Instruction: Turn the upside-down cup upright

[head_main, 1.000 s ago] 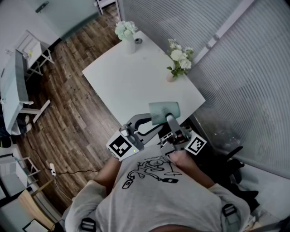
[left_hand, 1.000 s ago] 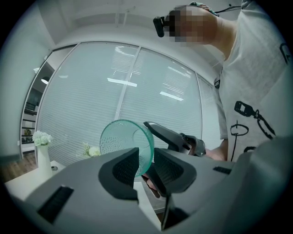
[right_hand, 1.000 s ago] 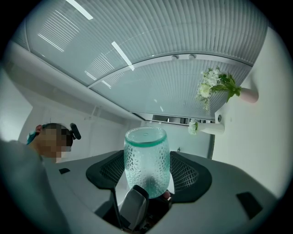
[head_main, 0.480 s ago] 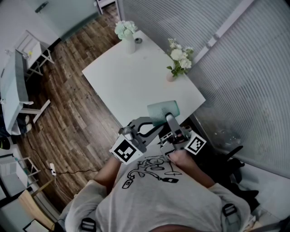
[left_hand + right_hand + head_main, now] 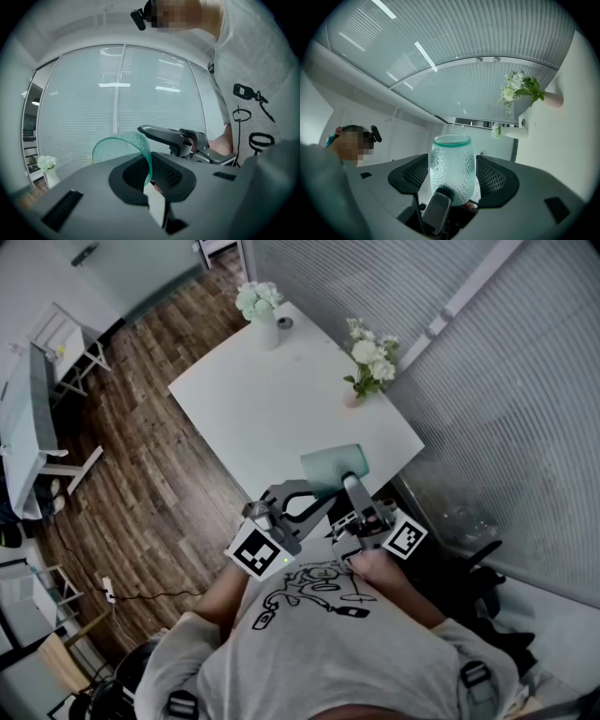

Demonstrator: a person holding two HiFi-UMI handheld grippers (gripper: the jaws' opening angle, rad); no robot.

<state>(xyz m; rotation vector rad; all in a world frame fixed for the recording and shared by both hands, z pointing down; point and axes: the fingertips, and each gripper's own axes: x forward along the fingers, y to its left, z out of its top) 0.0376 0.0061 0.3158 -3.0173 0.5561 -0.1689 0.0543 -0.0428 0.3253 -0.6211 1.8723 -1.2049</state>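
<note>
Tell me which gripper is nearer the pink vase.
Right. The right gripper holds the cup, nearer the pink vase; the left gripper pinches the cup's rim from the floor side.

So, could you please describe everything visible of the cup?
The cup is clear, teal-tinted glass or plastic, with a dimpled wall and smooth teal rim. It is held in the air near the table's front edge, lying roughly sideways. The right claw grips its body; the left claw pinches its wall at the rim.
</note>
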